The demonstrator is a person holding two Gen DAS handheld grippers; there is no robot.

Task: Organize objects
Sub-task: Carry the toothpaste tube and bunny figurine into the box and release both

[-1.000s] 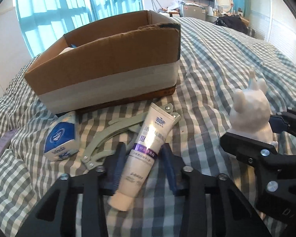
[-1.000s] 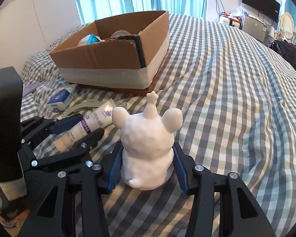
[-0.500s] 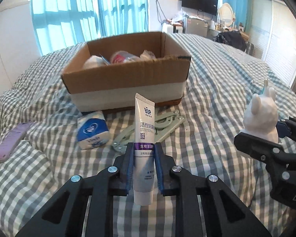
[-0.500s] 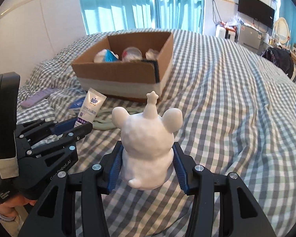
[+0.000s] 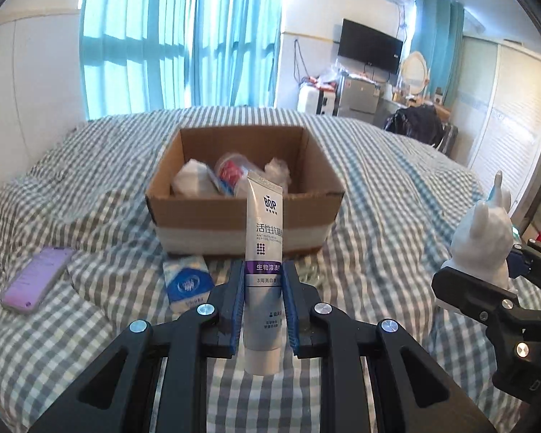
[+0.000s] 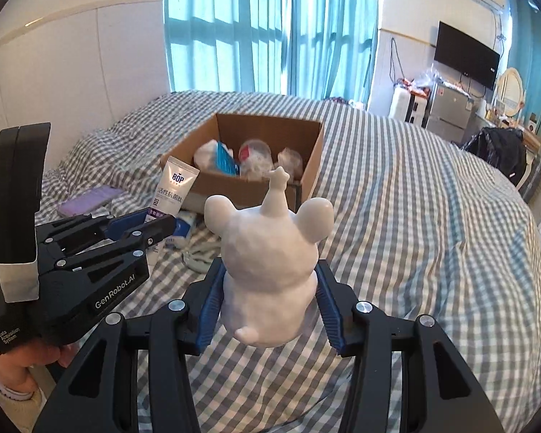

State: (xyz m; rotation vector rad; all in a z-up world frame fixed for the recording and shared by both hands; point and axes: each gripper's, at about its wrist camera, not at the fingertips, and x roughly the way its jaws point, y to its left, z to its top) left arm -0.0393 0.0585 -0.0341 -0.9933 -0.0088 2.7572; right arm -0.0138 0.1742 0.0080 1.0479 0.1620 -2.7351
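Observation:
My left gripper is shut on a white BOP toothpaste tube and holds it upright above the bed; it also shows in the right wrist view. My right gripper is shut on a white plaster animal figurine, held above the bed; it also shows in the left wrist view. An open cardboard box with several wrapped items inside sits ahead on the checked bedspread, also seen in the right wrist view.
A blue tissue pack and a purple phone lie on the bed left of the box. A grey-green folding hanger lies in front of the box. A fridge, TV and clutter stand beyond the bed.
Both grippers have risen from the bed with their objects. The toothpaste went from lying flat to upright in my left gripper. The box interior has come into view.

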